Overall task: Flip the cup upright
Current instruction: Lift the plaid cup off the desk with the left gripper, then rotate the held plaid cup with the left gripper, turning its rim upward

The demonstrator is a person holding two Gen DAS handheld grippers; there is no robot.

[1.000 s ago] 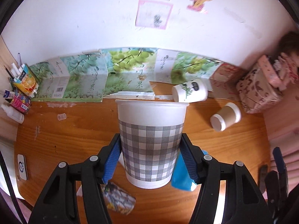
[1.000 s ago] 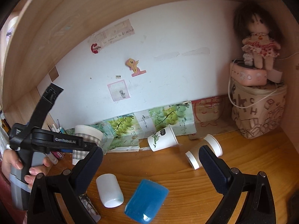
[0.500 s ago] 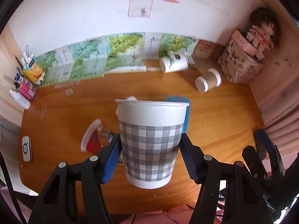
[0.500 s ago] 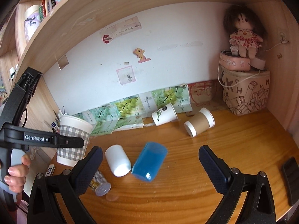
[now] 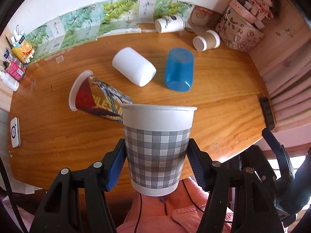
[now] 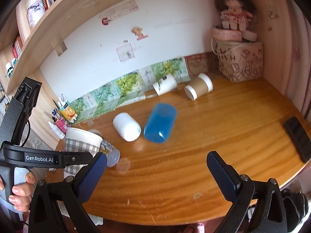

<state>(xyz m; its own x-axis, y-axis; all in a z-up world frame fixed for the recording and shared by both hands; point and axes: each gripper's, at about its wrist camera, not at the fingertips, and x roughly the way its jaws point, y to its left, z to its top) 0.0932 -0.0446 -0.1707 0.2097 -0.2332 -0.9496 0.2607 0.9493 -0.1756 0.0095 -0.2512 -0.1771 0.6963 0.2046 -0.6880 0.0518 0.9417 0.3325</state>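
My left gripper [image 5: 157, 163] is shut on a grey-checked paper cup [image 5: 157, 147] and holds it upright, rim up, high above the front of the wooden table [image 5: 58, 136]. The same cup [image 6: 81, 145] shows at the left of the right wrist view, held above the table's left end. My right gripper [image 6: 156, 172] is open and empty over the table's front edge. A white cup [image 5: 134, 66], a blue cup [image 5: 179, 69] and a printed paper cup [image 5: 97, 101] lie on their sides mid-table.
A leaf-print cup [image 5: 169, 23] and a brown cup [image 5: 207, 39] lie on their sides at the back near a patterned bag with a doll [image 5: 241, 33]. Small bottles and cartons [image 5: 15, 58] crowd the left edge. A black phone [image 6: 297, 134] lies at the right edge.
My left gripper has drawn back and risen with the checked cup, so the whole table now shows below it. My right gripper has also pulled back and up.
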